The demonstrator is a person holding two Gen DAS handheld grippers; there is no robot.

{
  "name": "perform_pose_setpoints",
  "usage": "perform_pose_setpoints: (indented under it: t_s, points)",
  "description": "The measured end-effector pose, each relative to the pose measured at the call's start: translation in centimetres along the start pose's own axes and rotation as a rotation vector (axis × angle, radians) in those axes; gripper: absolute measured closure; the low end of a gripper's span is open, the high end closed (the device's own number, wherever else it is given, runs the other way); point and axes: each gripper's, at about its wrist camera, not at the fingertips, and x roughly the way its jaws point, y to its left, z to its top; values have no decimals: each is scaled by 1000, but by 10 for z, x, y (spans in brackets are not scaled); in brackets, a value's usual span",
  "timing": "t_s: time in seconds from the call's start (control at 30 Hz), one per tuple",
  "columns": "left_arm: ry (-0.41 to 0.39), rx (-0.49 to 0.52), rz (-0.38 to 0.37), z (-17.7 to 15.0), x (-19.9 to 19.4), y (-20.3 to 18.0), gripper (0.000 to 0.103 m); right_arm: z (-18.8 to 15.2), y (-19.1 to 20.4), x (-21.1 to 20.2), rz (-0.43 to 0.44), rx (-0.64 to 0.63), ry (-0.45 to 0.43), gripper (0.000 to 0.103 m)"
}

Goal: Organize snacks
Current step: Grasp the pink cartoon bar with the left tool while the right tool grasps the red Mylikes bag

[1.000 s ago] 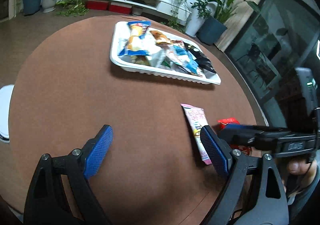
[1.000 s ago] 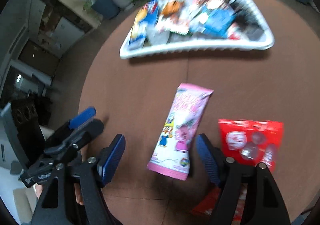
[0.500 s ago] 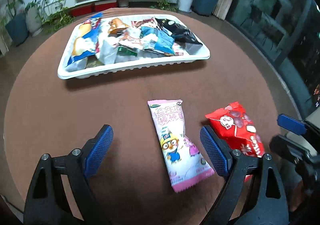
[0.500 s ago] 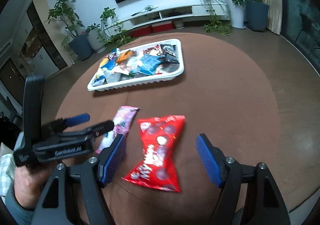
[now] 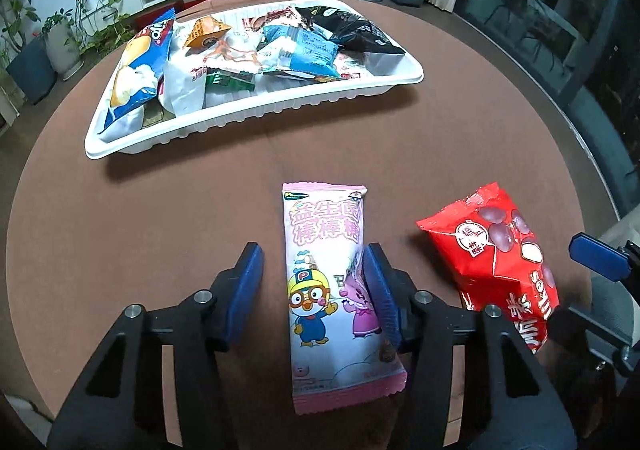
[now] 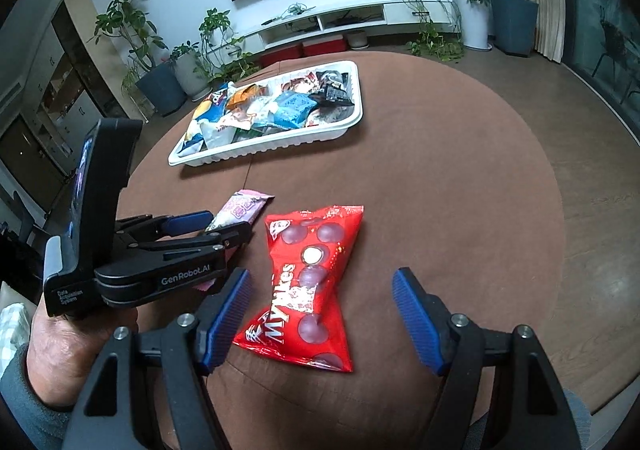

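Two loose packs: pink snack pack [image 5: 330, 286] and red chocolate-ball bag [image 6: 310, 282], side by side on the near part of the brown round table [image 5: 140, 218]
Pink pack: lies flat, long axis pointing toward the tray, cartoon print up
Left gripper [image 5: 316, 290]: jaws closing around the pink pack – right pad against the pack's right edge, left pad clear of it with bare table between, no pinch
Red bag: flat on the table, just right of the pink pack, apart from it
Right gripper [image 6: 320, 318]: spread wide, straddling the red bag's near end, pads off it
White tray [image 5: 256, 110]: far side of the table, heaped with mixed snack packets
Left hand [image 6: 76, 346]: grips the left tool's handle – grey sleeve at the wrist
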Motion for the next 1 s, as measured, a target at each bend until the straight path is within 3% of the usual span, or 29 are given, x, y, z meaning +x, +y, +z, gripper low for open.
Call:
perform_pose_setpoints:
  t_s: [0.17, 0.6, 1.0]
  points:
    - [-7, 26, -5, 1, 1, -2, 67, -1, 4, 4, 1, -9, 8, 27]
    - [-21, 62, -48, -8, -7, 1, 77, -3, 10, 11, -16, -23, 35, 27]
    - [-86, -9, -101, -43, -44, 31, 78, 11, 18, 27, -32, -46, 69, 27]
